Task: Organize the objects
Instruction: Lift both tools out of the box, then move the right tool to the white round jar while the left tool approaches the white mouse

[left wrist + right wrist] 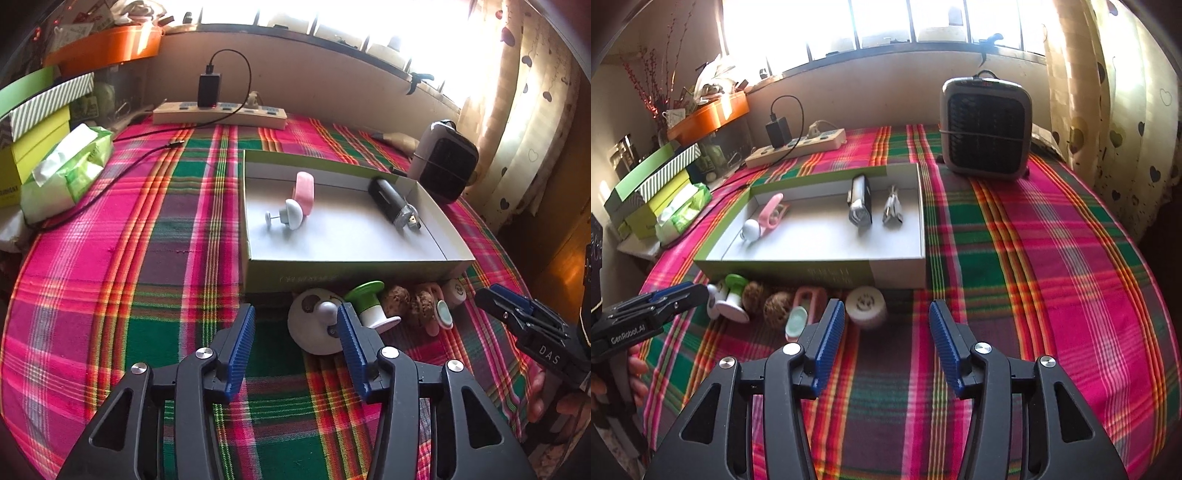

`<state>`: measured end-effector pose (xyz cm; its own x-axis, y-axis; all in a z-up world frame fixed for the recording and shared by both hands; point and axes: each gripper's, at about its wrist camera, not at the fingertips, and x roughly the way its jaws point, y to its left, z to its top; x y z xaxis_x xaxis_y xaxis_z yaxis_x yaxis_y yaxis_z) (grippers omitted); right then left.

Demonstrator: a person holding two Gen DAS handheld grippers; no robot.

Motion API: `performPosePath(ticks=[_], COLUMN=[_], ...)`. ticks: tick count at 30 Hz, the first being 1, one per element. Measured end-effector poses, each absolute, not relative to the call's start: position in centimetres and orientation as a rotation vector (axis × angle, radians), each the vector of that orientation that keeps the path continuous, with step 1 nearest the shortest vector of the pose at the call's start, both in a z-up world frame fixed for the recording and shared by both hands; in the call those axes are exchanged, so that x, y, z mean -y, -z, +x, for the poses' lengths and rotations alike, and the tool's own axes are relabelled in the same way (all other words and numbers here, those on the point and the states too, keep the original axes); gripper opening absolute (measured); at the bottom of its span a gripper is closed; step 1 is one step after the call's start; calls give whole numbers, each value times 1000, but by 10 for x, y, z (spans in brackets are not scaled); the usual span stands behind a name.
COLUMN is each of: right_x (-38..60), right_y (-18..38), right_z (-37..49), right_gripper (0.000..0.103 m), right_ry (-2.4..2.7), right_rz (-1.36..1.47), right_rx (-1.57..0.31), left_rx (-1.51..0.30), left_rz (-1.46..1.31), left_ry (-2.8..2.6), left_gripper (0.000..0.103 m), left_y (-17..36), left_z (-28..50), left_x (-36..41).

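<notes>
Both hand-held grippers hover w/ jaws apart, nothing held: left hand-held gripper (295,325) low over the plaid tabletop (147,258), right hand-held gripper (886,325) just right of it. Shallow green-sided box (812,267) sits mid-tabletop, holding a pink clip (772,214) w/ a white knob (751,229) touching it, plus a black device (860,201) & a small silvery item (893,208) beside that. Along the box's near wall: a row of loose bits, incl. green-capped spool (371,304), two brown balls (764,301), white round piece (866,304); small heater (986,125) at the far right corner.
</notes>
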<state>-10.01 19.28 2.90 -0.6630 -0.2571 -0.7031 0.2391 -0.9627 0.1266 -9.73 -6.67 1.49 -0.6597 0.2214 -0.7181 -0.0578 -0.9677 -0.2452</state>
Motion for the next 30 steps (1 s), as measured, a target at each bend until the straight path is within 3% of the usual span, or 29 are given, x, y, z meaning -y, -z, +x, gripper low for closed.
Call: performPosePath(ticks=[30], right_x=[-177], right_y=[-17], right_z=[-110], right_gripper=[50], right_ry=[2607], right_rz=[1195], right_rx=[-59], left_rx=[349], left_rz=[-1268], left_ry=[-2703], left_gripper=[45], left_y=[-6], left_z=[-108], left_x=[72])
